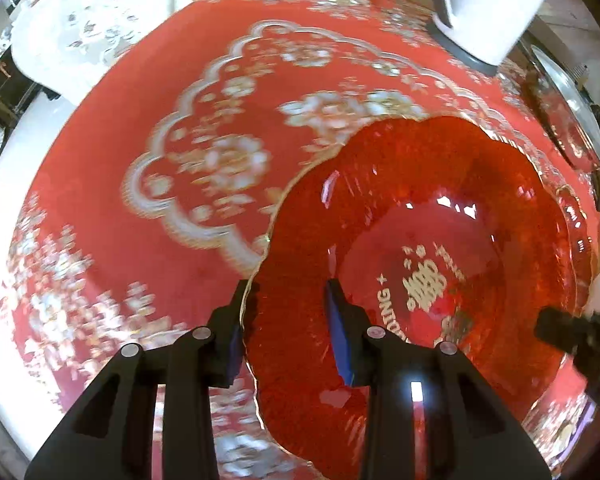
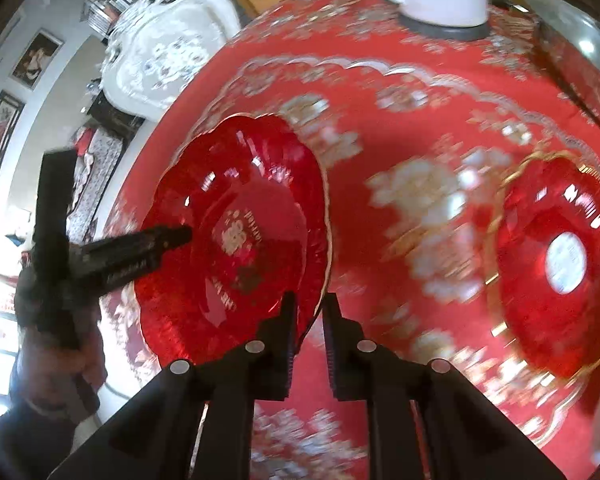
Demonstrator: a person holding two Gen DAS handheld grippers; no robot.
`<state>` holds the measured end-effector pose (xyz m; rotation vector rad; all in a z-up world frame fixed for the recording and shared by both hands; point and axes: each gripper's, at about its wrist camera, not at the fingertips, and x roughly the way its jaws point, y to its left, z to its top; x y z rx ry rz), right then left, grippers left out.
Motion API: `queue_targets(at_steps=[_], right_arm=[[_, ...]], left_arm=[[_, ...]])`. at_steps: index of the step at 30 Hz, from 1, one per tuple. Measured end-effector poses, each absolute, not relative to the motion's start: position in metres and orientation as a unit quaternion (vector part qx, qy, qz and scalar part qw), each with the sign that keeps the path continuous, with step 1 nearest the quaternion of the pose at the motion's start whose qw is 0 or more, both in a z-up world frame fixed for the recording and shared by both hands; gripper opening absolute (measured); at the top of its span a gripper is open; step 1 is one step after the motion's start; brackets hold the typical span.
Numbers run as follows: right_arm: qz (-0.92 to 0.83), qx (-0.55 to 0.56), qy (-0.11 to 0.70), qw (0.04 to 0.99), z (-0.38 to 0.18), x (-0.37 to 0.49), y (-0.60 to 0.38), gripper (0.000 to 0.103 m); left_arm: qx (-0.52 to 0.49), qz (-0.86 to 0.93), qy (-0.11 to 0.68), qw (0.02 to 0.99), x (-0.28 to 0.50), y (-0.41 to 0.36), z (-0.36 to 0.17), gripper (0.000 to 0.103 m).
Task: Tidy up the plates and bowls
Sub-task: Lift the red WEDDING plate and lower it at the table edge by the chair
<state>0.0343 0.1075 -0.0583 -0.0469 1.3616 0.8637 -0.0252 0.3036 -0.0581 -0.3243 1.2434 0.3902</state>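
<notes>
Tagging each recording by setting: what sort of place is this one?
Probably a home dining or living room. A round table under a red floral tablecloth holds red glass plates, an ornate white chair stands beside it, and framed pictures hang on the wall.

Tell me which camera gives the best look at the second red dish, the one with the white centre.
The right wrist view: the second red dish sits at its right edge on the red tablecloth, gold rim and white centre visible, though motion-blurred. The left wrist view doesn't show it.
</notes>
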Motion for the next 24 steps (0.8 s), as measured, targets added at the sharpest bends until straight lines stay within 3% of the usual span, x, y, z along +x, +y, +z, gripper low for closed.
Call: queue_targets(at_steps=[16, 18, 20, 24], right_arm=[[0.387, -0.026, 0.636, 0.668, -0.095, -0.023, 0.137, 0.023], [0.383, -0.022, 0.632, 0.673, -0.094, -0.022, 0.131, 0.034], [0.381, -0.023, 0.626, 0.68, -0.088, -0.022, 0.122, 0.037], [0.373, -0.023, 0.617, 0.693, -0.08, -0.019, 0.109, 0.048]], left_arm=[[-0.124, 0.224, 0.557, 0.79, -0.07, 0.329, -0.078, 0.036], [-0.12, 0.226, 0.557, 0.79, -0.071, 0.329, -0.077, 0.041], [-0.118, 0.23, 0.547, 0.796, -0.077, 0.329, -0.07, 0.043], [-0.106, 0.253, 0.524, 0.806, -0.087, 0.325, -0.049, 0.059]])
